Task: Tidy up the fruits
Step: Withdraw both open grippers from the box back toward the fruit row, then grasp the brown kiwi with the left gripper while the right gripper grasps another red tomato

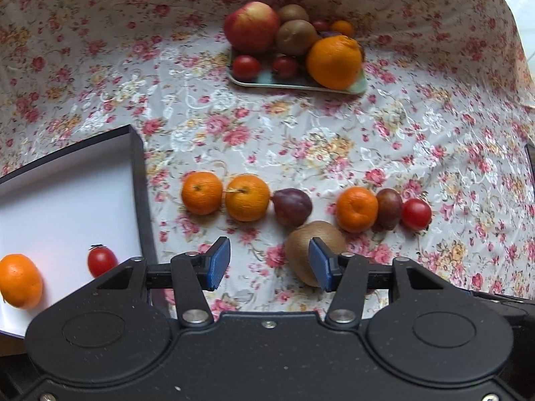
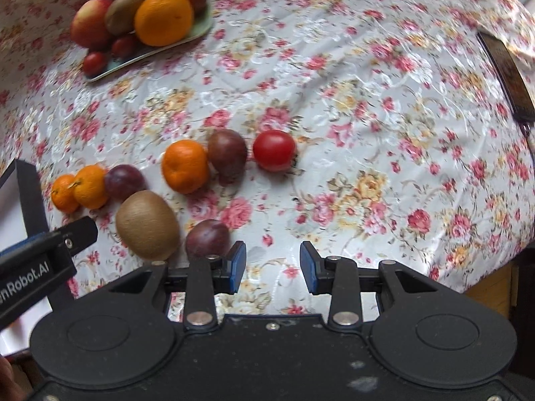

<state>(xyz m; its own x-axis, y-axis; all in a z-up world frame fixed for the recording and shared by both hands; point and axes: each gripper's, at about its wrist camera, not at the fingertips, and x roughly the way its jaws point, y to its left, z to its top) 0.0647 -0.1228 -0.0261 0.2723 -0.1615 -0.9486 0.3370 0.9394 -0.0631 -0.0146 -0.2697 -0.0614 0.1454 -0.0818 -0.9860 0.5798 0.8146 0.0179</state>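
Floral cloth [image 1: 301, 140] spread over the whole surface. At the left edge, a black-walled box [image 1: 138, 180] with a white floor, holding an orange citrus [image 1: 20, 280] and a cherry tomato [image 1: 101, 260], apart from each other. Toward the far side, a pale green tray [image 1: 294, 82] heaped with an apple [image 1: 250, 26], a big orange [image 1: 334, 61], kiwis, small tomatoes and other fruit. Across the middle of the cloth, a loose row: two mandarins [image 1: 202, 192] [image 1: 247, 197] touching, a plum [image 1: 292, 206], then another mandarin [image 1: 356, 209], a second plum [image 1: 389, 208] and a tomato [image 1: 416, 214] close together. Nearer than the row, a kiwi [image 2: 147, 224] lying on the cloth, and just beside it in the right wrist view a third plum [image 2: 207, 237]. Left tool [image 1: 269, 264] wide open, gripping nothing, its right pad in front of the kiwi. Right tool [image 2: 272, 265] likewise spread and empty, over bare cloth, the third plum just past its left finger. Dark flat object [image 2: 508, 77] at the far right edge, too blurred to name.
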